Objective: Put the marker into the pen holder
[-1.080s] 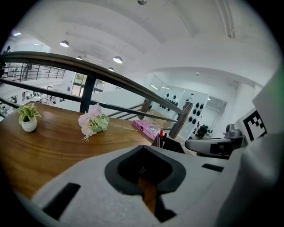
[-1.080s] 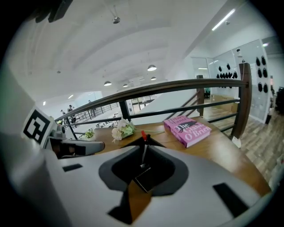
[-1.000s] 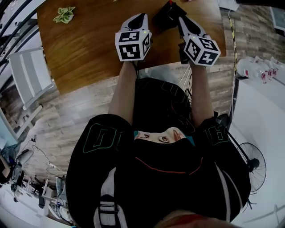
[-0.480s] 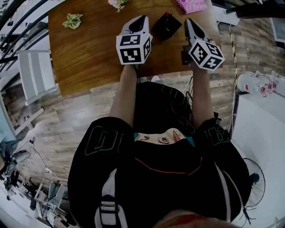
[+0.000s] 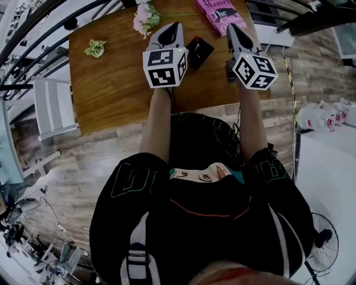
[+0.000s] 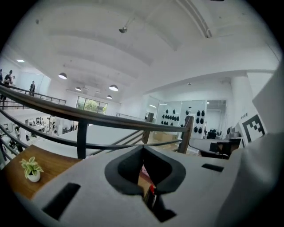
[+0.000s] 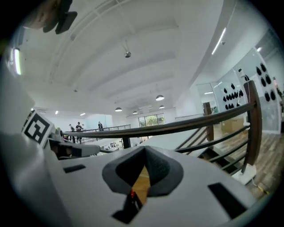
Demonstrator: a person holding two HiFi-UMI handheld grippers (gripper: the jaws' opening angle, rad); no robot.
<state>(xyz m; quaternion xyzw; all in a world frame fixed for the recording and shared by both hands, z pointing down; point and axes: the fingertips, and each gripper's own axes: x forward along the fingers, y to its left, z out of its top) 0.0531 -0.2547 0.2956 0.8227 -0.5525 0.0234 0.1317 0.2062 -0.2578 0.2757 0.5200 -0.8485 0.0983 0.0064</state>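
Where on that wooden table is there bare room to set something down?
The broad bare patch of table lies between the small plant, the left gripper and the near edge. It is crowded around the black holder, flowers and pink book.

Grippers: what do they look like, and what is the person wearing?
The left tool and right tool are pale grey shells with dark grey pads; each carries a white cube of black square markers. Sleeves: short, black, green lettering.
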